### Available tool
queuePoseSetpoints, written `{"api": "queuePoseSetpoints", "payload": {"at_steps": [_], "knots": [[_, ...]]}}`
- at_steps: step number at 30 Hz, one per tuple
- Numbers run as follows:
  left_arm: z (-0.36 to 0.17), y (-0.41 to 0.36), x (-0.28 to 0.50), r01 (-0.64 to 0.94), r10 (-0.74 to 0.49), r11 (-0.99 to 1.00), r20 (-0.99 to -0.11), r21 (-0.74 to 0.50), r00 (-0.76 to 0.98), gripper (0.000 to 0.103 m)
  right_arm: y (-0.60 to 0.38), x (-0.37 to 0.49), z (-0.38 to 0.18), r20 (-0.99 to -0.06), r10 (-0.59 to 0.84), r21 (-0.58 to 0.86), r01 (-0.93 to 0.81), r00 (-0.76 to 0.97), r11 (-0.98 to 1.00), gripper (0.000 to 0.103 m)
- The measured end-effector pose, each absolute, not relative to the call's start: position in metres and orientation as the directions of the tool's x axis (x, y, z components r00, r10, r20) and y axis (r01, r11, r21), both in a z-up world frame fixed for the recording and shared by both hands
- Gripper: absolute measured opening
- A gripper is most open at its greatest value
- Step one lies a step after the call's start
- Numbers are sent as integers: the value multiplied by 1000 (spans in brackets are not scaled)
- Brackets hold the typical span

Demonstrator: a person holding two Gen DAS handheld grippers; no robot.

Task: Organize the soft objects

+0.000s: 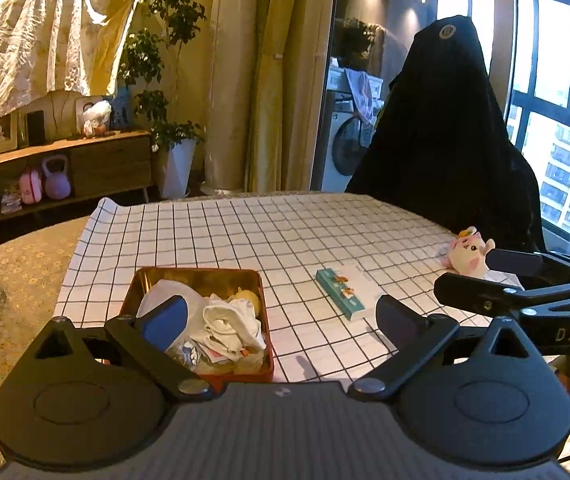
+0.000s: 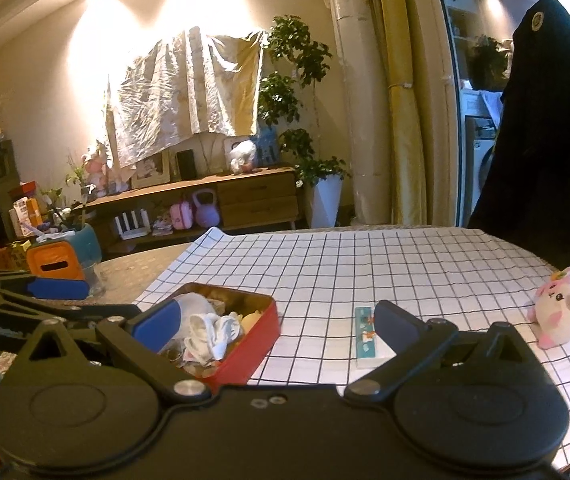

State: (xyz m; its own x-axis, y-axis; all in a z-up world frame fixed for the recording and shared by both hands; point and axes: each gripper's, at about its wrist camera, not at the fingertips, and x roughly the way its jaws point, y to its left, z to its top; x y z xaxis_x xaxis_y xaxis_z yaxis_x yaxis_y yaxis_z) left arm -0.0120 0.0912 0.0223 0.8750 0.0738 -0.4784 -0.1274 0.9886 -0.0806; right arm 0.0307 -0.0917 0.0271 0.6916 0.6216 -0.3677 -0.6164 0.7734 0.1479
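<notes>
On the checked-cloth surface (image 1: 285, 232), a red metal tin (image 1: 263, 344) at seven o'clock holds crumpled white cloth (image 1: 231, 326); a pink plush toy (image 1: 467, 254) sits at two o'clock. Both grippers' fingers spread apart, empty: left (image 1: 281, 314), right (image 2: 277, 322).

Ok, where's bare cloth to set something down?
The far half of the checked cloth is bare, and so is the strip between the red tin and the teal box. The tin is crammed. The pink plush occupies the right edge.
</notes>
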Motion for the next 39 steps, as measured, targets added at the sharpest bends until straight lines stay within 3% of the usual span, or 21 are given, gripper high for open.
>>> {"api": "queuePoseSetpoints", "payload": {"at_steps": [12,39], "knots": [[27,82,-22,-114,70,991,-439,-75,896,101,-91,21,30,-338,600,120,-599,725,791,103],[22,76,-24,-113,56,989,-469,-96,881,101,-91,17,27,-338,568,112,-567,751,816,103]]}}
